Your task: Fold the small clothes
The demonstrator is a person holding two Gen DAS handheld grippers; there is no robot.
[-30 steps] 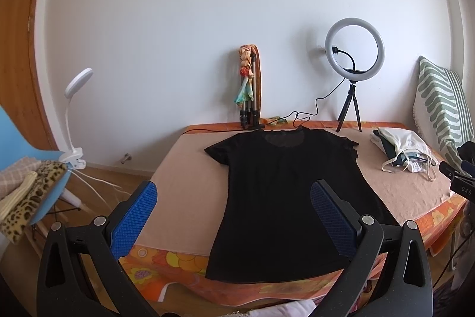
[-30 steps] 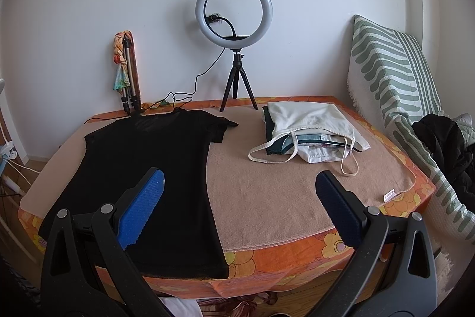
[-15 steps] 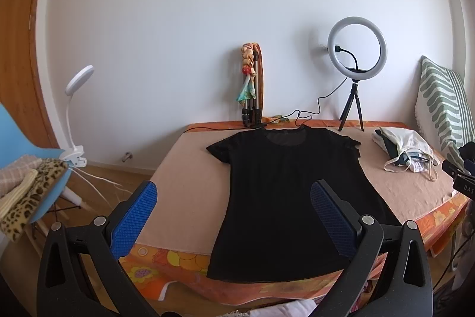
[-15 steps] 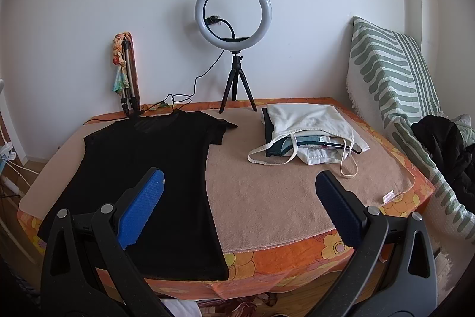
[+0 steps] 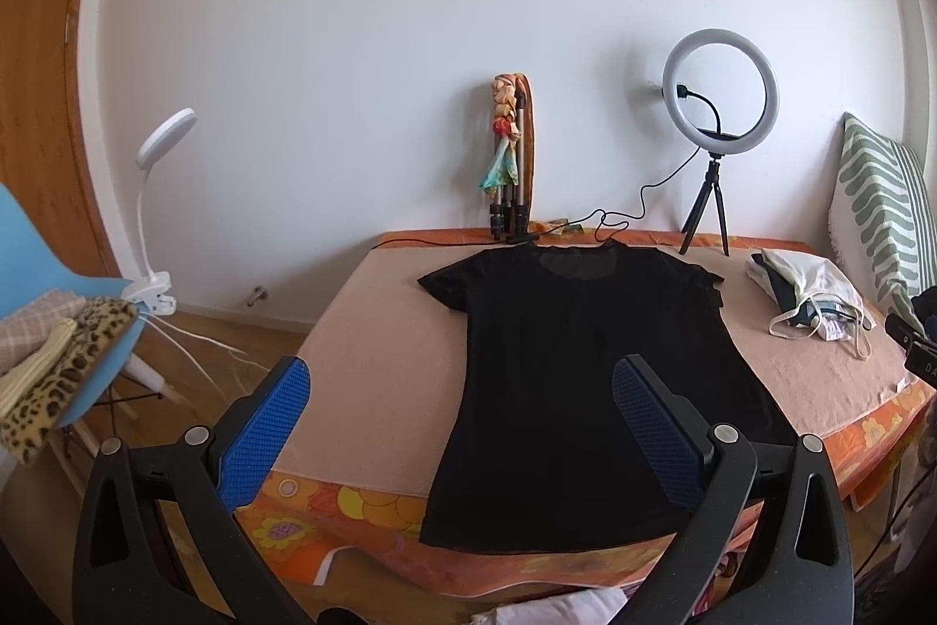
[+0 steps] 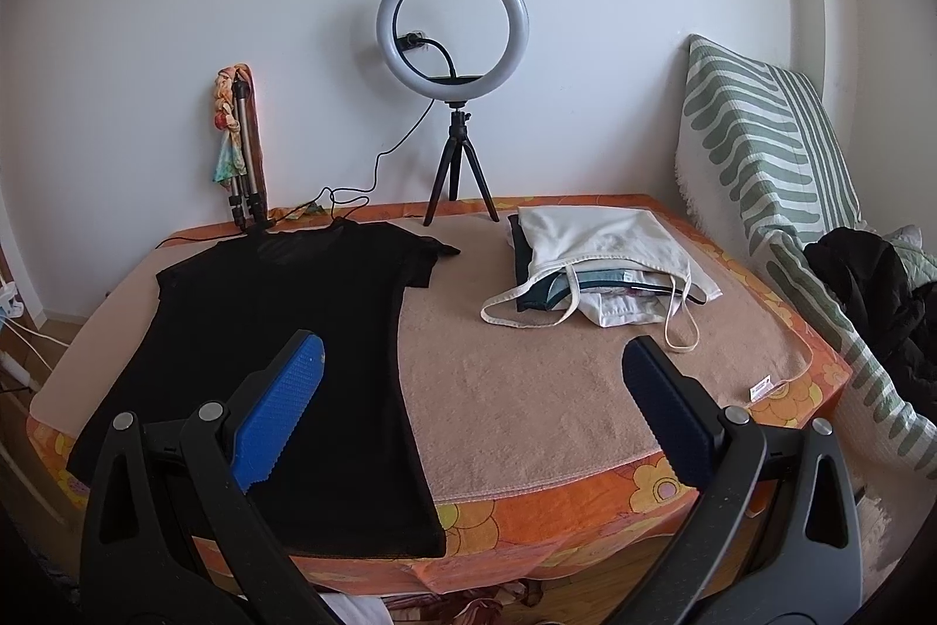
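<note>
Bed holds black T-shirt, collar toward wall.

**Both grippers backing off slightly, nothing on the bed touched**

Left gripper view: black t-shirt and ring light sit a bit smaller and further right in frame than 1 s ago, so it pulled back and panned left. Right gripper view: ring light drifted up slightly, pile of pale clothes barely shifted. Jaw spread identical on both.
</note>
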